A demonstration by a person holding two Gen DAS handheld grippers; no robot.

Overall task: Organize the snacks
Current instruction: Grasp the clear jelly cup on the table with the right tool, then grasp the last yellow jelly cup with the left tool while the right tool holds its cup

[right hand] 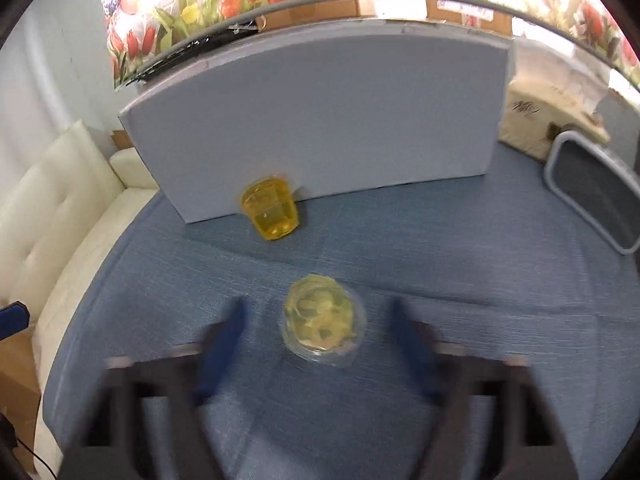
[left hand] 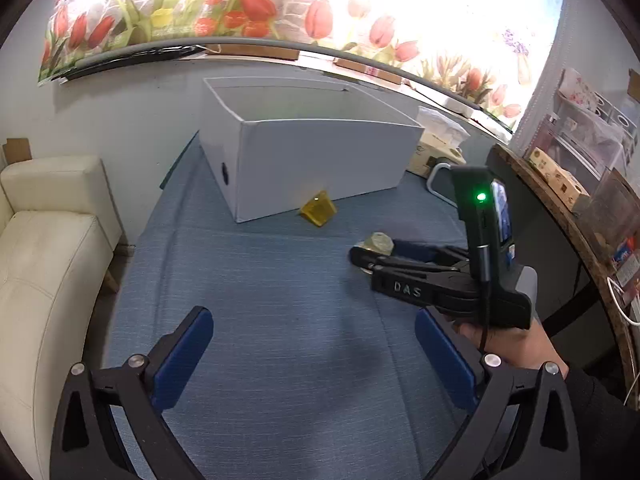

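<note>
Blue woven cloth covers the desk (left hand: 280,300). Near: left claw (left hand: 312,356), blue pads spread wide over bare cloth, nothing between them. Right claw (right hand: 316,344), blurred, jaws apart on either side of a pale yellow clear-plastic jelly cup (right hand: 322,320) standing on the cloth; pads not touching it. Farther: amber clear-plastic jelly cup (right hand: 270,210), tipped on its side against the near wall of a white open-topped cardboard box (left hand: 320,160).
</note>
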